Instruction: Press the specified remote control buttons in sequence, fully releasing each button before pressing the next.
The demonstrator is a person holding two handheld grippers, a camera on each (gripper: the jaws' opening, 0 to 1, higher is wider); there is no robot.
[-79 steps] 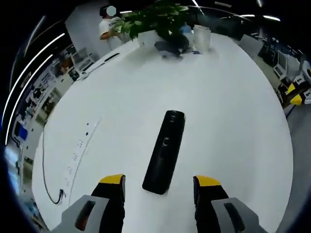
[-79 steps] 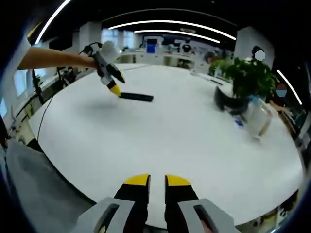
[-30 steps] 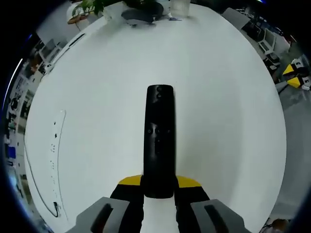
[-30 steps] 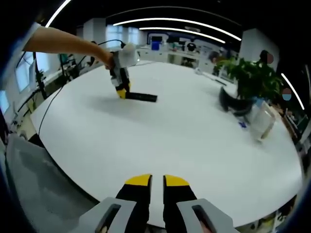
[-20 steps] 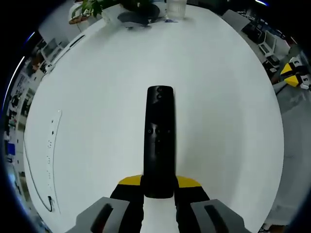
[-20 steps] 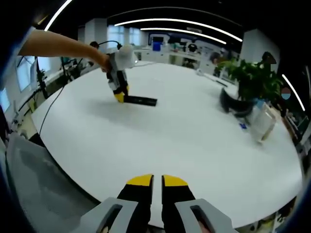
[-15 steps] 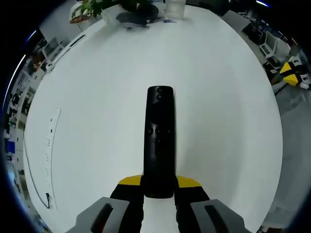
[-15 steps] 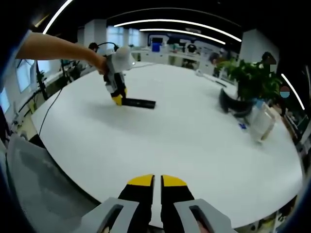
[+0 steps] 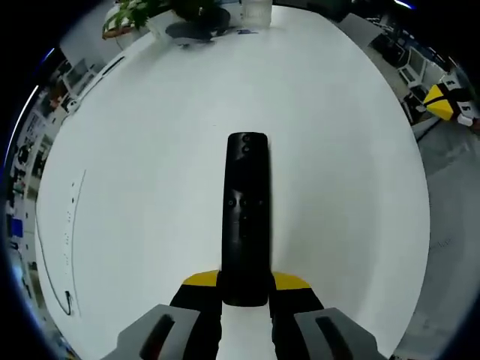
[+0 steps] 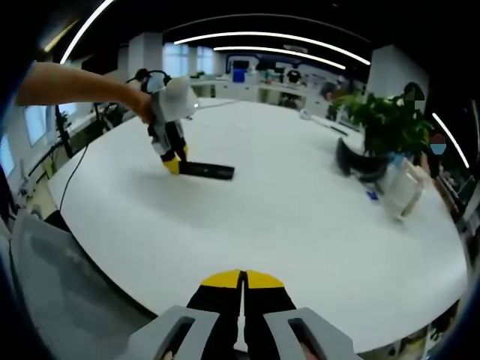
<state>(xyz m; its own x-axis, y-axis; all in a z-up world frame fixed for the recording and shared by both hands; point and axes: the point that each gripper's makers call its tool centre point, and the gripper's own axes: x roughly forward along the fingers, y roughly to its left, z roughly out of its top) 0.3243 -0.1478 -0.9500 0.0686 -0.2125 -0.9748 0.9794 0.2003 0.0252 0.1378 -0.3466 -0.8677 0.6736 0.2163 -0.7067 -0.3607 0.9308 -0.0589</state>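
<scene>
Smooth white round desk (image 9: pixel 150 150) carries a long, slim black remote (image 9: pixel 246 217), its near end pinched between the left claw (image 9: pixel 245 281) jaws. Bare desk surrounds it. Right claw (image 10: pixel 241 279) hangs over the near edge, jaws pressed together, empty.

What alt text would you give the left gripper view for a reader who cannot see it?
The left gripper, with yellow-tipped jaws, is shut on the near end of a long black remote control, which extends away over a round white table. A potted plant stands at the table's far edge.
</scene>
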